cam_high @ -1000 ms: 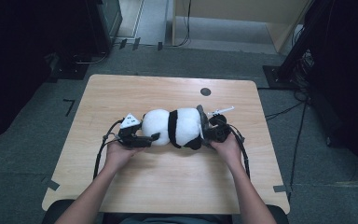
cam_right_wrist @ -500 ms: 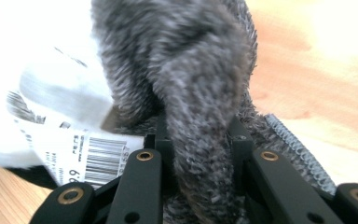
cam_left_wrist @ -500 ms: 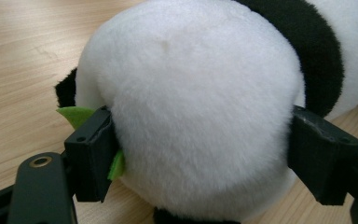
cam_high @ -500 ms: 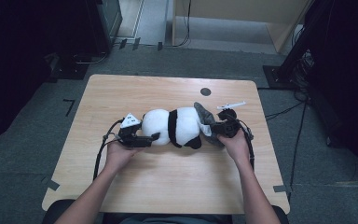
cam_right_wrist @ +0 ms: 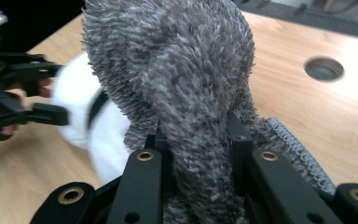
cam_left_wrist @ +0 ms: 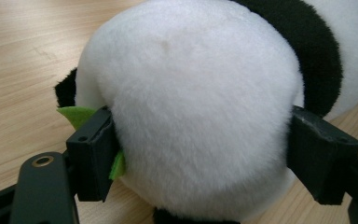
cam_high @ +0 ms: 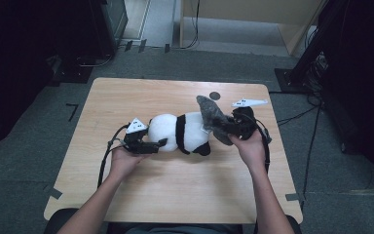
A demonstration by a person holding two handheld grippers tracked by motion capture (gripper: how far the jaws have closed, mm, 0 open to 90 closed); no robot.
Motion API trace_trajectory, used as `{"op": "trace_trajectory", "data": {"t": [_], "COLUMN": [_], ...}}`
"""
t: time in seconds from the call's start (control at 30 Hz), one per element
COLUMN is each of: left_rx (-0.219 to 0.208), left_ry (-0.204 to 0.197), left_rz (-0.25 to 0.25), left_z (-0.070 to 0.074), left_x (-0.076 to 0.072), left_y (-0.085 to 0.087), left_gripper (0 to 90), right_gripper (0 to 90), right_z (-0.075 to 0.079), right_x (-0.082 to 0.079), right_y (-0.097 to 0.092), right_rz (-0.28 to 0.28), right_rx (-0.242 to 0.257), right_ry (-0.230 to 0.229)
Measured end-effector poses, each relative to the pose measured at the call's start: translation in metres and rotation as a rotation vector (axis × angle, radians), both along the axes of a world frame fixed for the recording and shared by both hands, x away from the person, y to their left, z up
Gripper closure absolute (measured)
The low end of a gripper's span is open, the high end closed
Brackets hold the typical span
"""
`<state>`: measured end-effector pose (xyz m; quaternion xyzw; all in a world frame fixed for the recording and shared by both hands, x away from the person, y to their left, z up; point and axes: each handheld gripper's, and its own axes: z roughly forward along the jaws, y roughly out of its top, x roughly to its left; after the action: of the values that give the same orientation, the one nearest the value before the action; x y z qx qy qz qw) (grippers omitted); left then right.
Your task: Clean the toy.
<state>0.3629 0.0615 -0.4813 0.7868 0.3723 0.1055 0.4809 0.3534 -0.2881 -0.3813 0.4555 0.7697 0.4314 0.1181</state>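
A black-and-white panda plush (cam_high: 182,131) lies on its side in the middle of the wooden table (cam_high: 175,195). My left gripper (cam_high: 158,145) is shut on its round white head (cam_left_wrist: 191,102), one jaw at each side, with a green felt scrap (cam_left_wrist: 77,115) by the left pad (cam_left_wrist: 93,158). My right gripper (cam_high: 229,126) is shut on a fuzzy grey cloth (cam_high: 212,117), held up above the panda's right end. In the right gripper view the grey cloth (cam_right_wrist: 182,70) stands up between the jaws of my right gripper (cam_right_wrist: 193,135), with the panda (cam_right_wrist: 107,135) blurred behind it.
A round dark hole (cam_high: 215,95) sits in the tabletop behind the right gripper. Cables trail from both grippers across the table. Bare wood runs along the near and left parts; dark equipment and cables stand on the floor around.
My right gripper has risen with the grey cloth, lifting it up from the panda's right end. The left gripper and the panda's head have stayed put.
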Motion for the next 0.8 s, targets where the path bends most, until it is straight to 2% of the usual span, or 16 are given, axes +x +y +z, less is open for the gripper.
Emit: {"op": "trace_trajectory", "data": {"t": [0.2,0.37,0.53,0.6,0.8], "left_rx": [-0.004,0.001,0.003,0.007,0.008], "left_ry": [-0.011,-0.016,-0.011,-0.007,-0.003], "left_rz": [-0.002,-0.005,0.000,0.000,-0.002], "left_z": [0.000,0.001,0.003,0.004,0.005], "left_x": [-0.001,-0.001,-0.002,-0.002,-0.002], "left_y": [-0.001,0.000,-0.001,-0.001,-0.001], "left_gripper": [21.1,23.7,26.6,28.4,29.3], "right_gripper": [74.2,74.1,74.0,74.0,74.1], "right_z": [0.010,0.008,-0.003,-0.010,-0.029], "right_x": [-0.011,-0.017,-0.018,-0.017,-0.017], "right_y": [0.034,0.065,0.085,0.092,0.106], "right_rz": [0.095,0.171,0.191,0.200,0.225], "right_rx": [-0.040,-0.072,-0.090,-0.097,-0.167], "right_ry": [-0.038,-0.042,-0.057,-0.047,-0.047]}}
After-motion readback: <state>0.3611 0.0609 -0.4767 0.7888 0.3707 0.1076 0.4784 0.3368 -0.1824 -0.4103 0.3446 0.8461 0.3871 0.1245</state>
